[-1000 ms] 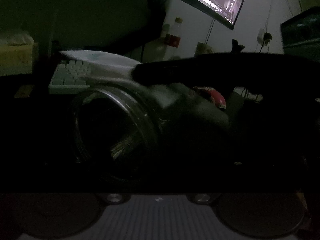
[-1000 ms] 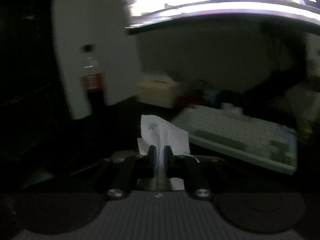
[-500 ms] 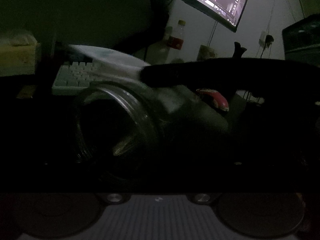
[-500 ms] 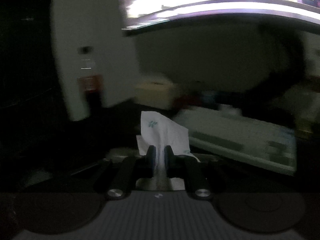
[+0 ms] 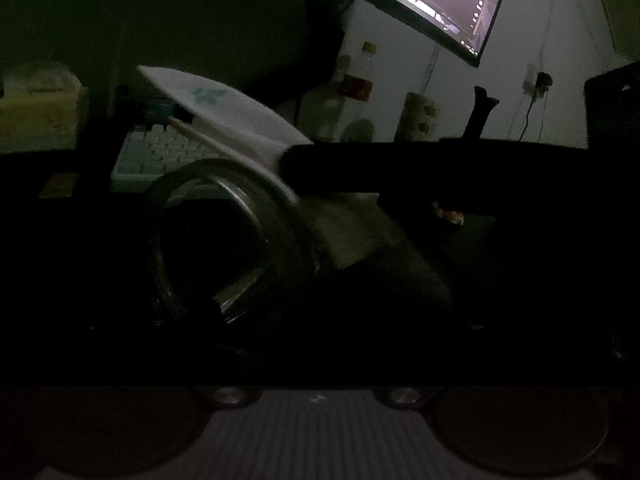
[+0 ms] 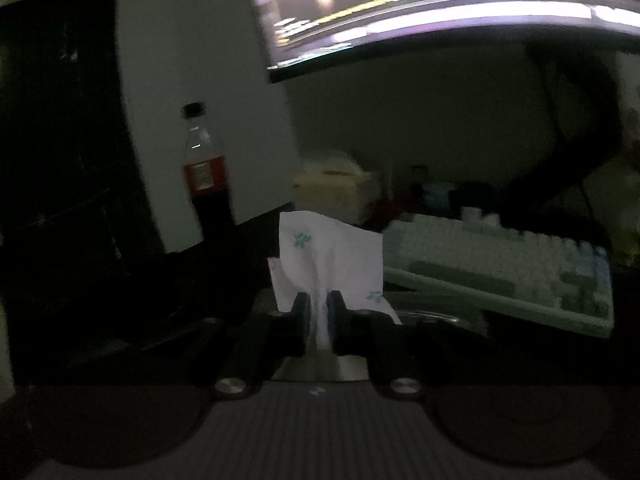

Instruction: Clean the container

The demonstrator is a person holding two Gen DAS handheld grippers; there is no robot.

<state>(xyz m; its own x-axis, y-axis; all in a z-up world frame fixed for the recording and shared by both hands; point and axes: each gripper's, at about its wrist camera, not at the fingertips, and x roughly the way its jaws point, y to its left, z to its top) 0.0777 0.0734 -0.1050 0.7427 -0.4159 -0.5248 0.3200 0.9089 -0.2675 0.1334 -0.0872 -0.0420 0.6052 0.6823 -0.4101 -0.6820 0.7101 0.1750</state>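
A clear glass jar [image 5: 248, 248] lies tilted in my left gripper, its open mouth facing left toward the camera. The left fingers are lost in the dark, so only the jar's fixed place in the view suggests a hold. My right gripper [image 6: 319, 312] is shut on a white tissue [image 6: 328, 264] with small green prints. In the left wrist view the tissue [image 5: 224, 120] sticks out of the dark right gripper [image 5: 292, 160], which reaches in from the right just above the jar's rim.
A white keyboard [image 6: 500, 272] lies on the dark desk behind. A cola bottle [image 6: 206, 176] stands by the wall at left. A curved monitor [image 6: 440, 4] hangs above. A yellowish tissue box [image 6: 332, 192] sits behind the tissue.
The right gripper with the tissue has lifted and swung up over the jar's rim. The jar stays in place in the left wrist view.
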